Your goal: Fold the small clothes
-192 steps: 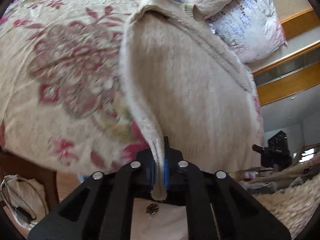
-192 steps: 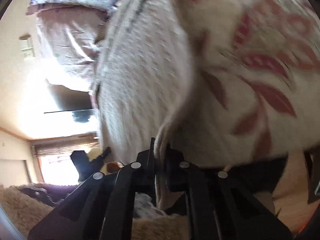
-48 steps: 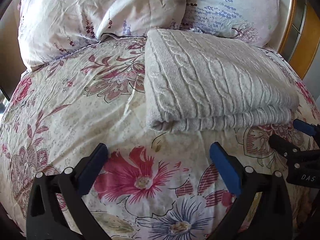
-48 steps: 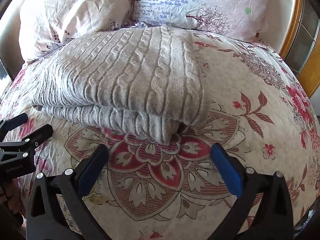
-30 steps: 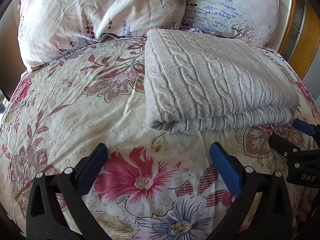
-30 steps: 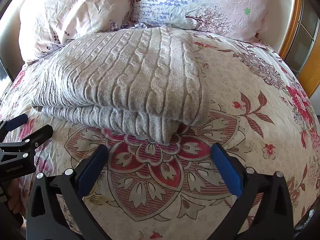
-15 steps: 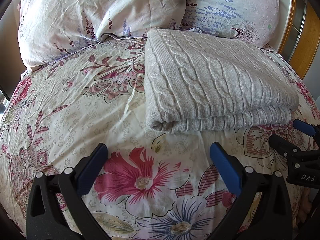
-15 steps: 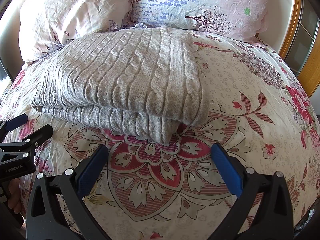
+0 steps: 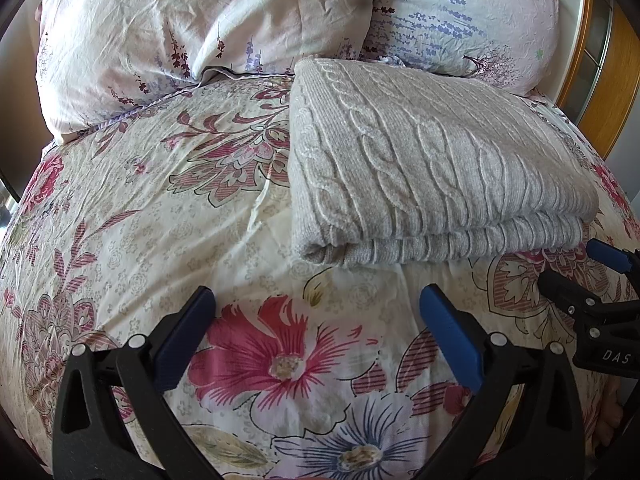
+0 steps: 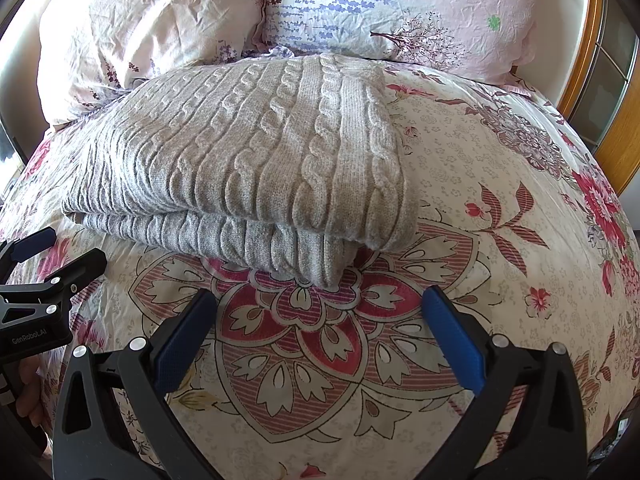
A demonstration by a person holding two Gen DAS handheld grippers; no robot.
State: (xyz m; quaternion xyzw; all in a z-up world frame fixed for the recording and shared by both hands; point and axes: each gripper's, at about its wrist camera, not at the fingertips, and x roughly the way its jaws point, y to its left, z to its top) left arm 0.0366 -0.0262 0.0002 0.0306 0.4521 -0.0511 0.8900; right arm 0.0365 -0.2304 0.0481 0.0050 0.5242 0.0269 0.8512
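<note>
A beige cable-knit sweater (image 9: 420, 168) lies folded in a neat rectangle on the floral bedspread (image 9: 160, 220), near the pillows. It also shows in the right wrist view (image 10: 256, 160). My left gripper (image 9: 316, 300) is open and empty, hovering over the bedspread in front of the sweater's near left corner. My right gripper (image 10: 320, 300) is open and empty, in front of the sweater's near right corner. Each gripper shows at the edge of the other's view: the right one (image 9: 592, 272) and the left one (image 10: 44, 252).
Two floral pillows (image 9: 200, 28) (image 10: 400, 4) lie against the head of the bed behind the sweater. A wooden headboard or frame (image 9: 616, 80) stands at the right. The bedspread (image 10: 500, 200) slopes away to the right edge.
Since 6.4 s ago both grippers let go of the sweater, which now lies folded. Over the last second nothing visibly moved.
</note>
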